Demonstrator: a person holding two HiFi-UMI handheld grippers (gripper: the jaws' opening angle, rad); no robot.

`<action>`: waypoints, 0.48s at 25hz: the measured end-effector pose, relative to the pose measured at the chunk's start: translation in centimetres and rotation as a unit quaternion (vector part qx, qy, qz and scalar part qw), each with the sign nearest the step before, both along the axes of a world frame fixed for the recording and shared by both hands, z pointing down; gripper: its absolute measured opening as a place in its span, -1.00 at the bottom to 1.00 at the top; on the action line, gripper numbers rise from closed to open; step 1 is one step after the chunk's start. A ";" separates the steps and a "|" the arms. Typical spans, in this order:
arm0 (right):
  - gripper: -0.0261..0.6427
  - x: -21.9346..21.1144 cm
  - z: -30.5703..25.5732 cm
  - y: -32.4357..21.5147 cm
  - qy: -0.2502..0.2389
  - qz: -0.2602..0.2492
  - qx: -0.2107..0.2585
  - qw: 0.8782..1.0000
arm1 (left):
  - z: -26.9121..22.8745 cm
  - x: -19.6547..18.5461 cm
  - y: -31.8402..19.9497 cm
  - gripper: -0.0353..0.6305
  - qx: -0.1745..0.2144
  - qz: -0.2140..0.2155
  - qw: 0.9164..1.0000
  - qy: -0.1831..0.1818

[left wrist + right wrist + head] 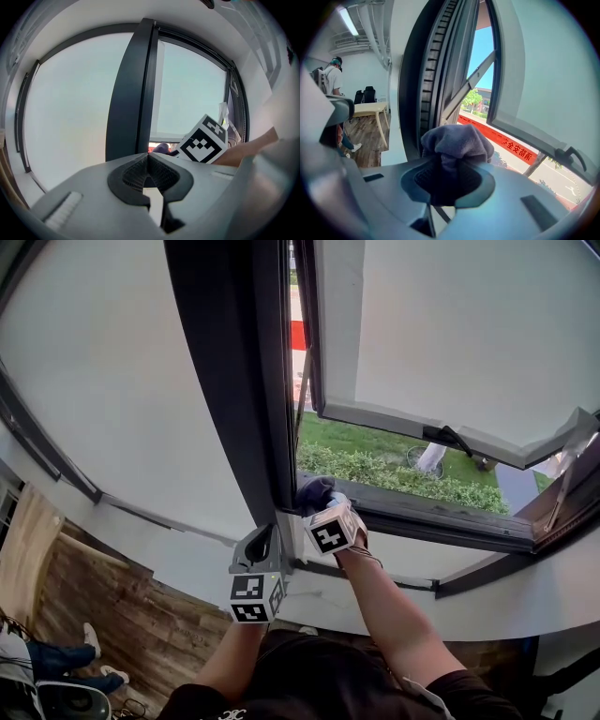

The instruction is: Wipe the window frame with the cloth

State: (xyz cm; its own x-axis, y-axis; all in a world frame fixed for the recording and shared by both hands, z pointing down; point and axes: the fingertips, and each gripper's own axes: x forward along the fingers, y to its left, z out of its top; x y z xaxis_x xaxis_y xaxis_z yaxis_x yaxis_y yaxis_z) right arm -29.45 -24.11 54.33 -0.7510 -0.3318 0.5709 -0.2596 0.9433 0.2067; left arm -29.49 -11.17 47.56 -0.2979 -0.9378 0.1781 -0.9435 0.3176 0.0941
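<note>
While open sash [450, 343] hangs outward beside dark mullion [234, 362], right gripper [447, 176] clamps grey cloth [457, 140] at btm corner of window frame [422, 512]; left gripper [149, 164], jaws together & empty, just below.

Daylight is pouring in through the open sash, blowing the panes [112, 381] out to flat white. The window frame [234, 371] is reading near-black against them. Fisheye is bending all edges; gripper views are vignetting, with the near foreground going soft.

Free gap between swung-out sash [394, 418] and lower frame [422, 510]; dark mullion [234, 381] bars the left.
</note>
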 end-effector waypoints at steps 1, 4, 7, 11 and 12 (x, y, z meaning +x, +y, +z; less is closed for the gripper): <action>-0.70 0.2 -0.4 -0.1 -0.003 -0.003 0.006 1.000 | 0.1 0.2 -0.1 -0.87 -0.001 0.003 1.000 0.001; -0.70 1.6 -0.7 -0.7 -0.006 0.001 0.017 1.000 | 0.3 1.0 -0.5 -0.87 -0.003 0.013 1.000 0.003; -0.70 3.2 -0.8 -1.5 -0.005 0.012 0.022 1.000 | 0.4 1.9 -1.2 -0.87 -0.004 0.026 1.000 0.004; -0.70 5.2 -0.8 -2.4 -0.005 0.029 0.024 0.999 | 0.6 3.2 -2.3 -0.87 -0.006 0.044 0.999 0.004; -0.70 5.6 -0.7 -2.6 -0.004 0.034 0.025 0.999 | 0.6 3.5 -2.5 -0.87 -0.007 0.048 0.999 0.004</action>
State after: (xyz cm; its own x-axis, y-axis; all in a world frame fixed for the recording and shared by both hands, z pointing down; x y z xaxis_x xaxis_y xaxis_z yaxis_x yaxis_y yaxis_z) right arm -23.81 -26.69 53.64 -0.7310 -0.4092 0.5461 -0.3242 0.9124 0.2498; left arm -26.03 -13.68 48.19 -0.2053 -0.9595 0.1930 -0.9689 0.2271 0.0981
